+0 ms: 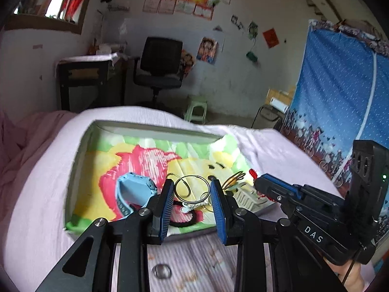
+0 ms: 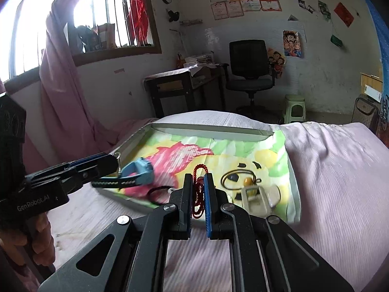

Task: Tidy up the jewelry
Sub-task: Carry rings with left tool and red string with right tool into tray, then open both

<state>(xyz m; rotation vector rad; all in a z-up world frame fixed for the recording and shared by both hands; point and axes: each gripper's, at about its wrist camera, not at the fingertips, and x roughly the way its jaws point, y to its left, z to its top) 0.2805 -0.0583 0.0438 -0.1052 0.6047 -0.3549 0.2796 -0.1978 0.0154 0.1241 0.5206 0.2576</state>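
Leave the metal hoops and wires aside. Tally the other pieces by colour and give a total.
Blue: 1, the watch
Black: 1, the hair tie
Beige: 1, the claw clip
Red: 1, the cord pinched in the right gripper
Total: 4

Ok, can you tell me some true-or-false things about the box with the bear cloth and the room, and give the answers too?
1. The right gripper is shut on a red cord. True.
2. The blue watch lies outside the box, on the pink sheet. False: it is inside the box, over the bear cloth.
3. The office chair by the wall is black. True.
4. The little stool is red. False: it is pale green.
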